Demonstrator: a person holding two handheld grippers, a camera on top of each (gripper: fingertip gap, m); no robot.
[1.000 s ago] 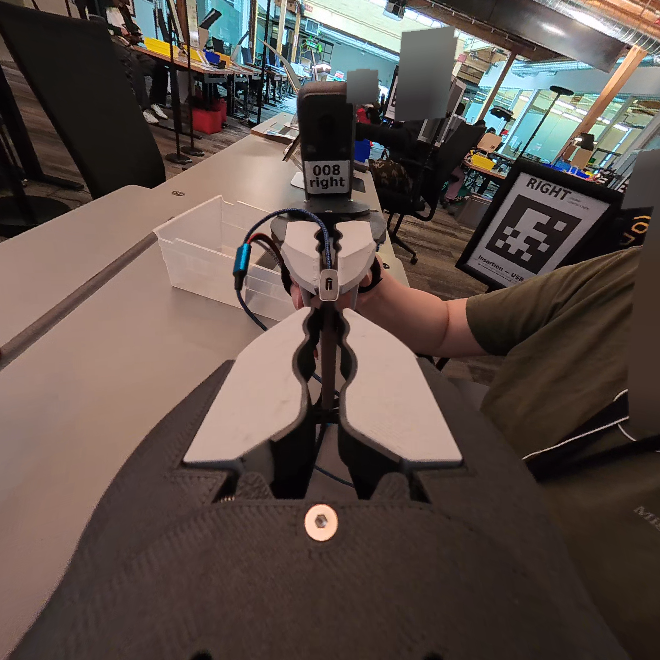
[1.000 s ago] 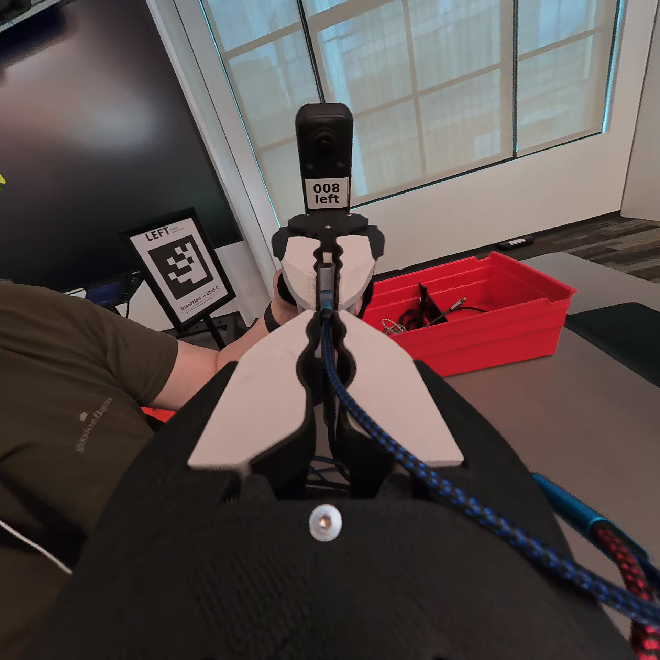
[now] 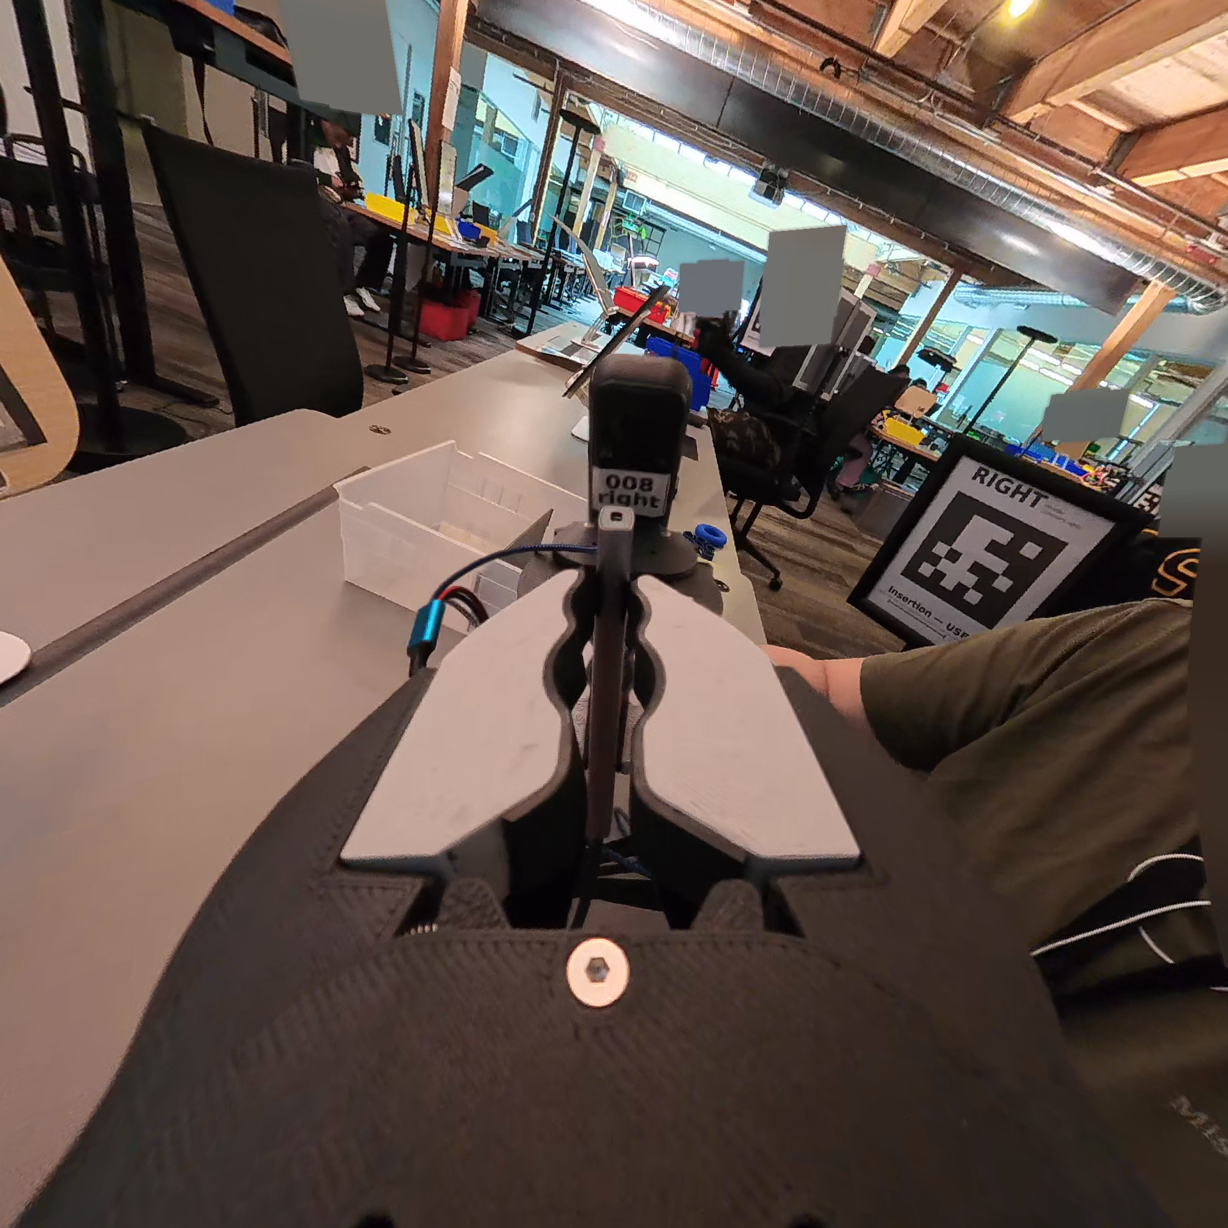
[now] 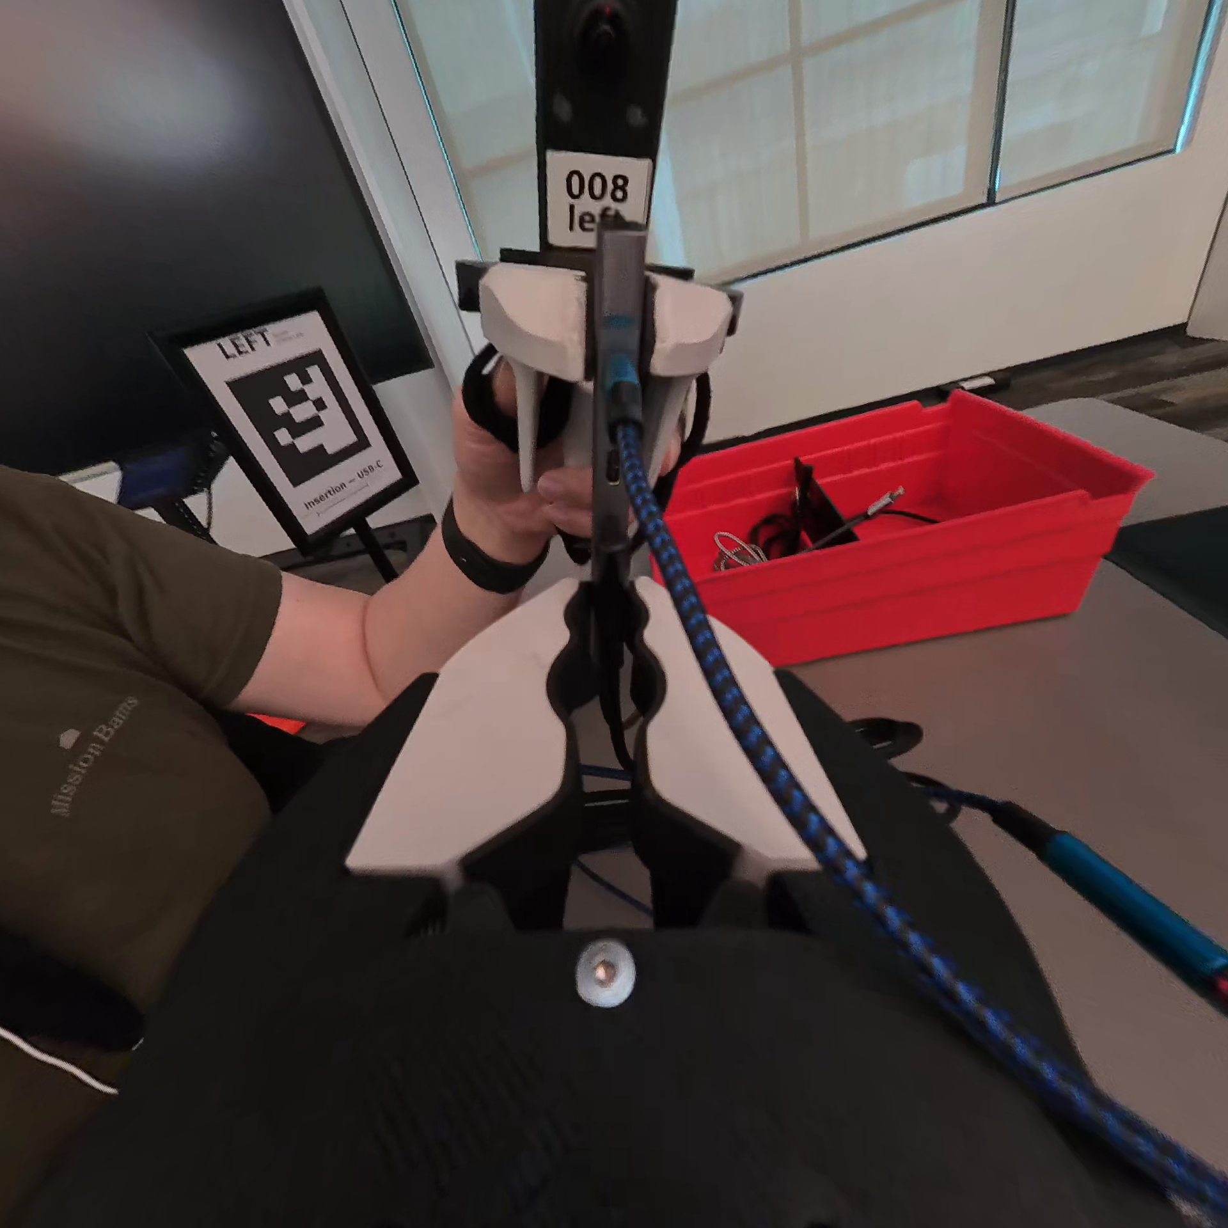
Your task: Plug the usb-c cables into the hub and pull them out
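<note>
Where a second ago the two tools faced each other well apart, plug held short of the hub, the left wrist view now shows the left claw (image 3: 608,598) clenched on the slim grey hub (image 3: 608,664). The hub runs straight ahead between its fingers and past their tips, its end covering the foot of a black camera post (image 3: 638,425) close beyond. Ahead and left of the tips, the braided blue cable (image 3: 505,558) loops to a blue sleeve (image 3: 425,624) in front of a clear bin (image 3: 399,525).

From the right wrist view, the plug (image 4: 621,362) has left the right claw (image 4: 608,591) and sits on the hub's side, ahead of the tips. It looks seated, so I judge the insertion done and the pull-out next. The right claw's fingers stand nearly together around the hub's near end or its dark lead; whether they pinch it I cannot tell.
</note>
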